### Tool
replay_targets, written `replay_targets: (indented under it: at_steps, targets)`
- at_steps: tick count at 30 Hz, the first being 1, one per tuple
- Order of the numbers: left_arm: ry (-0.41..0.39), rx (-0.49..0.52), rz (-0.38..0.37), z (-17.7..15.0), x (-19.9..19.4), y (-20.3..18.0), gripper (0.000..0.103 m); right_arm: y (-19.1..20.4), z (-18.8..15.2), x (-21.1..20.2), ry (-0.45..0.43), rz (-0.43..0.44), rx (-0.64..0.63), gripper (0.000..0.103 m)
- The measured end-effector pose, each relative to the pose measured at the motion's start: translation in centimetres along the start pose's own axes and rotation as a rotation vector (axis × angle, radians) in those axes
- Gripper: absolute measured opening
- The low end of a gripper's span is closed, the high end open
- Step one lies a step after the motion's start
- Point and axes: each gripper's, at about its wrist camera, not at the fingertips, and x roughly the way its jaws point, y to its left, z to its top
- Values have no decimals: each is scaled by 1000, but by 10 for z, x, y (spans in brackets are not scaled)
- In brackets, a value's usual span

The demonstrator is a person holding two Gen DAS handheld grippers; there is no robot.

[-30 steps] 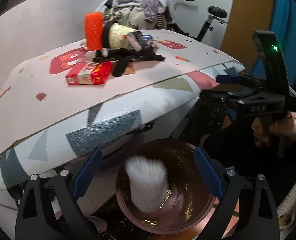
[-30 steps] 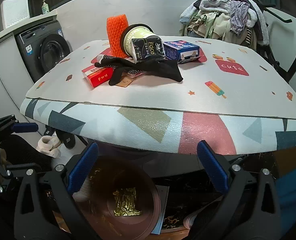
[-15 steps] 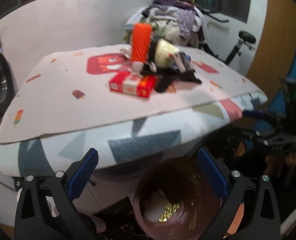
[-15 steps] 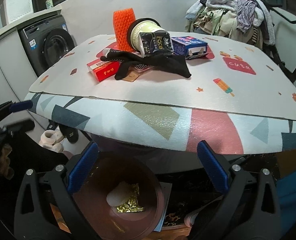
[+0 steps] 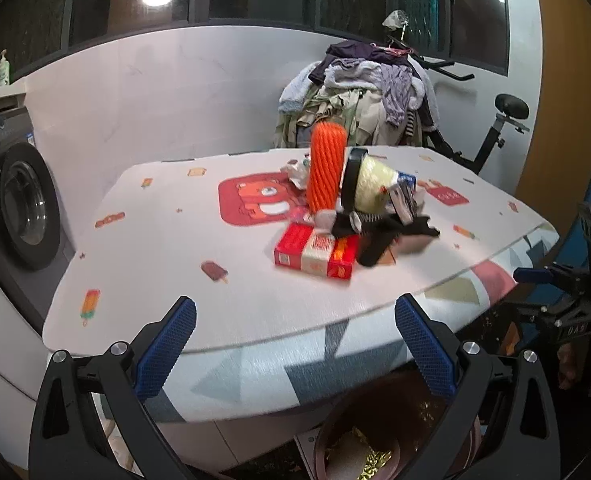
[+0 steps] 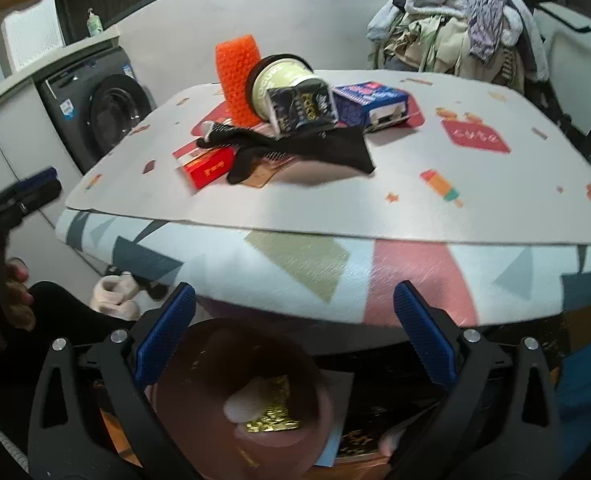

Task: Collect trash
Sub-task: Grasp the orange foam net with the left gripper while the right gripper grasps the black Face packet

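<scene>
Carton (image 5: 315, 254) before net sleeve (image 5: 327, 172) on table (image 5: 175, 248), bin (image 6: 247, 392) below (front edge)

Both cameras ride on handheld grippers and look forward and downward past blue-padded fingers. The left wrist view sits off the table's (image 5: 223, 292) near corner, facing across its top toward the washing machine (image 5: 23, 208) and the clothes pile (image 5: 359, 92). The right wrist view sits lower and nearer the table's front edge, looking over the brown bin (image 6: 255, 392). Both share the tabletop clutter, the bin and the clothes pile; each glimpses the other gripper at its edge.
</scene>
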Motion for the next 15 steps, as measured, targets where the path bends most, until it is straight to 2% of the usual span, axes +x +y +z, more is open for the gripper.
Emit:
replay_targets:
  at_steps: [6,15]
  targets:
    - [-10,-16,-26,24,0,10,97,-8,19,1,13,-62,-35,97]
    - [9,14,30,42,10,14,97,-20,50,5,11,-45,-47,97]
